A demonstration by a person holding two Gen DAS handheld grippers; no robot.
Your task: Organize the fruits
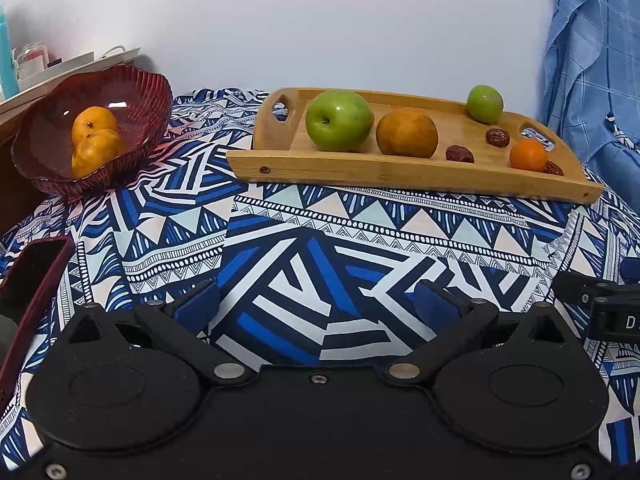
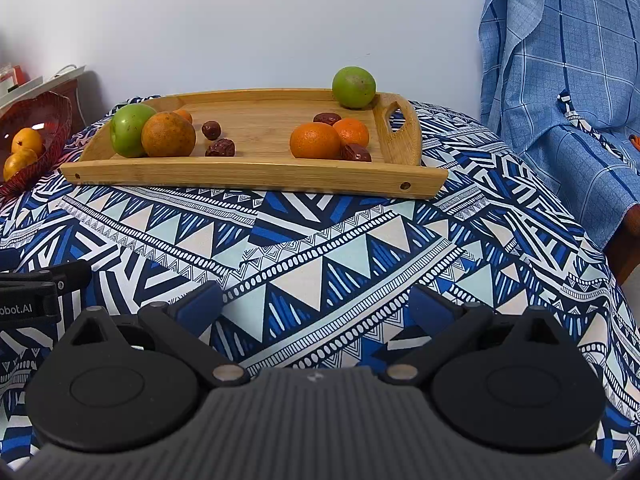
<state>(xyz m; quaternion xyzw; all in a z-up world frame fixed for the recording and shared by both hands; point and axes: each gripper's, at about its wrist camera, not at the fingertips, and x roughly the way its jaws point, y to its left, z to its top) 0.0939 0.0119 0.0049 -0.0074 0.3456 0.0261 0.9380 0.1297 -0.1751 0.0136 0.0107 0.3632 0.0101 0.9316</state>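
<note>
A wooden tray (image 1: 400,170) (image 2: 256,176) lies on the patterned cloth. On it sit a big green apple (image 1: 339,120) (image 2: 130,130), a dull orange (image 1: 407,133) (image 2: 168,135), a small green apple (image 1: 485,103) (image 2: 354,87), bright tangerines (image 1: 528,155) (image 2: 315,140) and several dark red dates (image 1: 459,154) (image 2: 220,147). A red glass bowl (image 1: 132,120) (image 2: 56,120) at the left holds two oranges (image 1: 96,136) (image 2: 22,152). My left gripper (image 1: 318,304) and right gripper (image 2: 314,302) hover open over the cloth, well short of the tray, with nothing between their fingers.
A blue checked cloth (image 1: 592,60) (image 2: 560,80) hangs at the right. A shelf with a jar (image 1: 32,58) stands behind the bowl. A dark red container (image 1: 28,276) sits at the left edge. The other gripper's body (image 1: 600,304) (image 2: 32,292) shows at each view's side.
</note>
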